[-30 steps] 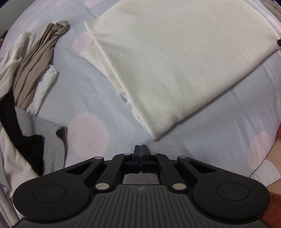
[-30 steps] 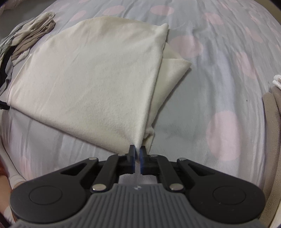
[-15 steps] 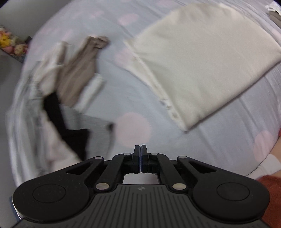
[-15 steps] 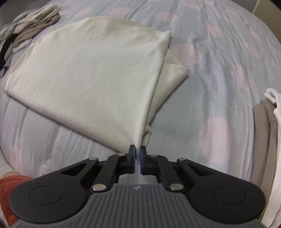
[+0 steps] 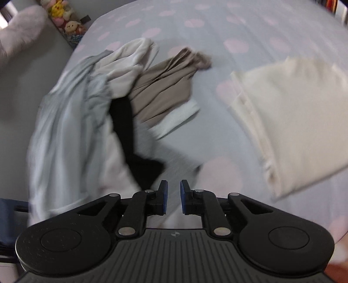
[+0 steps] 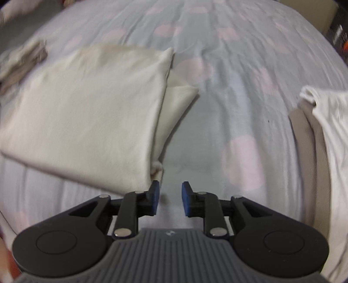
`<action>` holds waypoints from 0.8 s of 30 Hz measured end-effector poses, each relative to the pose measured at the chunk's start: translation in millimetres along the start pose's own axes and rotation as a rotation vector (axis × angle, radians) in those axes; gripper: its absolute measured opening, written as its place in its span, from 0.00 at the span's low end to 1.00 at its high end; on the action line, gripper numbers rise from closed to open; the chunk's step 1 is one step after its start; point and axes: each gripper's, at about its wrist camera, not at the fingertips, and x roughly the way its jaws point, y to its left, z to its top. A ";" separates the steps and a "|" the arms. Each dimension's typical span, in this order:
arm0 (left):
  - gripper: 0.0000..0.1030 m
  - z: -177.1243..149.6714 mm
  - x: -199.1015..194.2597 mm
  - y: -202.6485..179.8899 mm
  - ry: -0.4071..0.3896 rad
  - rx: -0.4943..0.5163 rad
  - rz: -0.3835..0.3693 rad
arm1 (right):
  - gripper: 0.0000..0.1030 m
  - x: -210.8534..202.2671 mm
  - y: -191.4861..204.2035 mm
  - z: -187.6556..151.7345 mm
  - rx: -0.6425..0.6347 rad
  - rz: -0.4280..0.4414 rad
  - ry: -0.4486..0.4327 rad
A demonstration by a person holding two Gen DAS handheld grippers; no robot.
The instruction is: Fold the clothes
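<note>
A folded cream garment (image 6: 87, 113) lies flat on the bed; it also shows at the right of the left wrist view (image 5: 293, 122). My right gripper (image 6: 169, 197) is open and empty, just off the garment's near right corner. My left gripper (image 5: 174, 196) is open and empty, raised above a loose pile of unfolded clothes (image 5: 91, 122): pale grey, white, tan (image 5: 165, 89) and black (image 5: 130, 141) pieces.
The bed has a grey sheet with pink dots (image 6: 239, 65). A stack of folded tan and white clothes (image 6: 322, 139) lies at the right in the right wrist view. Plush toys (image 5: 63, 19) sit beyond the bed's far left edge.
Both grippers have opened; the right one has let go of the cream garment's corner. My left gripper has swung left and up, from the garment toward the pile of clothes.
</note>
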 end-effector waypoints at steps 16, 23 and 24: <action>0.26 49.1 22.6 -82.4 -0.219 -0.062 -0.094 | 0.39 -9.7 -41.4 -7.5 0.276 0.109 -0.139; 0.34 66.1 34.2 -84.3 -0.278 -0.177 -0.190 | 0.39 -12.1 -36.8 -11.1 0.268 0.090 -0.131; 0.34 67.5 39.4 -82.6 -0.266 -0.191 -0.200 | 0.40 -11.3 -37.2 -10.7 0.273 0.089 -0.130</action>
